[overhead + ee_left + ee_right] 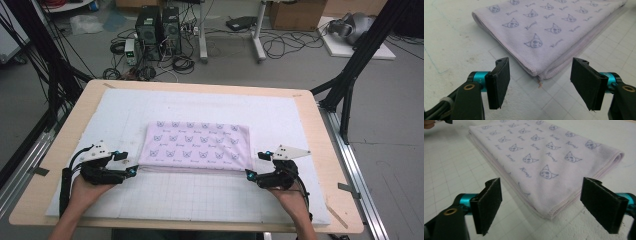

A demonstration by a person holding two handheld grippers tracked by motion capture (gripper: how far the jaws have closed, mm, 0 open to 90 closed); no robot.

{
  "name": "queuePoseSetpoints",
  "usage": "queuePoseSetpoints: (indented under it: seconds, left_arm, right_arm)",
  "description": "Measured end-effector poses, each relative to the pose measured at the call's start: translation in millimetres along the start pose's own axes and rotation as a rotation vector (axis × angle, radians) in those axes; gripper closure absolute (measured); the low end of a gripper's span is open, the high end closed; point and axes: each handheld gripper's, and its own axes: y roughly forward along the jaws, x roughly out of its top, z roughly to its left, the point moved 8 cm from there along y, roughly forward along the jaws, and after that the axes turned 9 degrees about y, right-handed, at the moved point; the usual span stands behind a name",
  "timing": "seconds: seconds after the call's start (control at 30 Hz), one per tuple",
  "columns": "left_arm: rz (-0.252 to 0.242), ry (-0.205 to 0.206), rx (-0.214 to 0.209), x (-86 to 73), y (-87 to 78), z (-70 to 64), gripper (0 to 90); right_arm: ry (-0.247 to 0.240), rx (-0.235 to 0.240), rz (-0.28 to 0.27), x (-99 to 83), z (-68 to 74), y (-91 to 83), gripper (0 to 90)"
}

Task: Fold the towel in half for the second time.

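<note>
High view: folded towel (196, 145) between two gaping tools.

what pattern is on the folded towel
Pale lilac towel with small cat faces and script words; clearest in the right gripper view.

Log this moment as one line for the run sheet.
left gripper: open, at near-left corner | right gripper: open, at near-right corner | folded towel: flat on white mat, not gripped

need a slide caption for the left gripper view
Open left claw poised just short of the near corner of a folded lilac cat-print towel on a gridded mat.
</note>
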Motion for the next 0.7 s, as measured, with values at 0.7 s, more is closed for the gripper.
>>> queuePoseSetpoints:
  seconds: [0.7]
  left_arm:
    - [-0.004,0.001,0.038,-2.3,-16.1,-5.3,10.5]
  right_arm:
    - [-0.011,-0.045,-0.034,-8.2,6.9,-22.4,11.5]
